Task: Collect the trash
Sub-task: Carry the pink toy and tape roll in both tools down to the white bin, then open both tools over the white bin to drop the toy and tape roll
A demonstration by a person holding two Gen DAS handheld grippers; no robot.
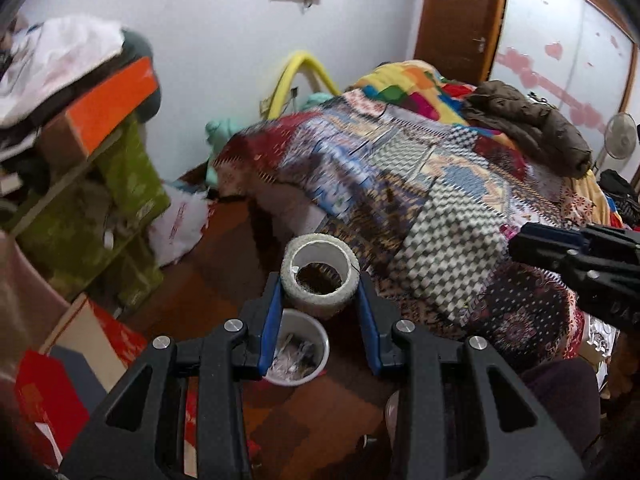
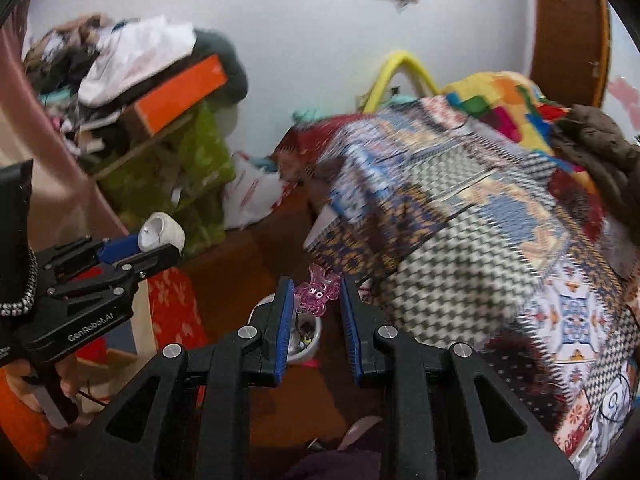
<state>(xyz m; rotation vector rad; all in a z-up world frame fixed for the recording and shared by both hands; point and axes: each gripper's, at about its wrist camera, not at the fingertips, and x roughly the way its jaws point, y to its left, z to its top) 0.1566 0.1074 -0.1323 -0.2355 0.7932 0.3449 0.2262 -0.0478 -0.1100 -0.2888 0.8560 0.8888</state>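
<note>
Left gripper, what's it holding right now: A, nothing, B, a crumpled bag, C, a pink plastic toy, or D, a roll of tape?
D: the left gripper has its blue fingers closed on a whitish tape roll, above the white bin.

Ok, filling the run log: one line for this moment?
left claw: shut on tape roll | right claw: holds pink toy | both above bin
</note>
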